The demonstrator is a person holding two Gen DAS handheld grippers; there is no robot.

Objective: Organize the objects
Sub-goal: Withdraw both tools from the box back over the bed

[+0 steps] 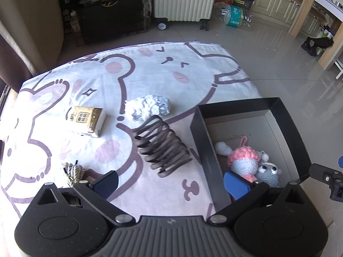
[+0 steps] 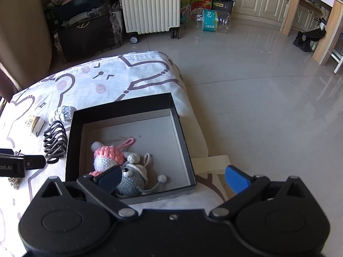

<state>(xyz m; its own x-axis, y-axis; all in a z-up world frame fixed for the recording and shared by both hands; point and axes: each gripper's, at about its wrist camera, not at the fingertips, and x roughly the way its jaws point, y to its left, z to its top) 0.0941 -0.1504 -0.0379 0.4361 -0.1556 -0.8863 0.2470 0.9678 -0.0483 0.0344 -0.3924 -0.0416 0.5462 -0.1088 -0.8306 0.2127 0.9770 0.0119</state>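
A black box (image 1: pixel 289 132) (image 2: pixel 128 105) sits on the cartoon-print cloth (image 1: pixel 150 68). Inside lie a pink-and-white crochet toy (image 1: pixel 242 158) (image 2: pixel 107 157) and a grey crochet mouse (image 1: pixel 268 171) (image 2: pixel 134 180). Left of the box lie a dark wire rack (image 1: pixel 160 147) (image 2: pixel 54 141), a crumpled foil ball (image 1: pixel 148 107) (image 2: pixel 63 113), a gold tissue pack (image 1: pixel 86 121) (image 2: pixel 35 124) and a braided rope piece (image 1: pixel 74 171). My left gripper (image 1: pixel 170 184) is open and empty, straddling the box's left wall. My right gripper (image 2: pixel 173 178) is open and empty over the box's near edge.
The cloth-covered surface ends at a tiled floor (image 2: pixel 257 85) to the right. A white radiator (image 2: pixel 150 4), plastic bottles (image 2: pixel 214 19) and a dark case (image 2: pixel 85 32) stand beyond. A cream strap (image 2: pixel 211 163) lies right of the box.
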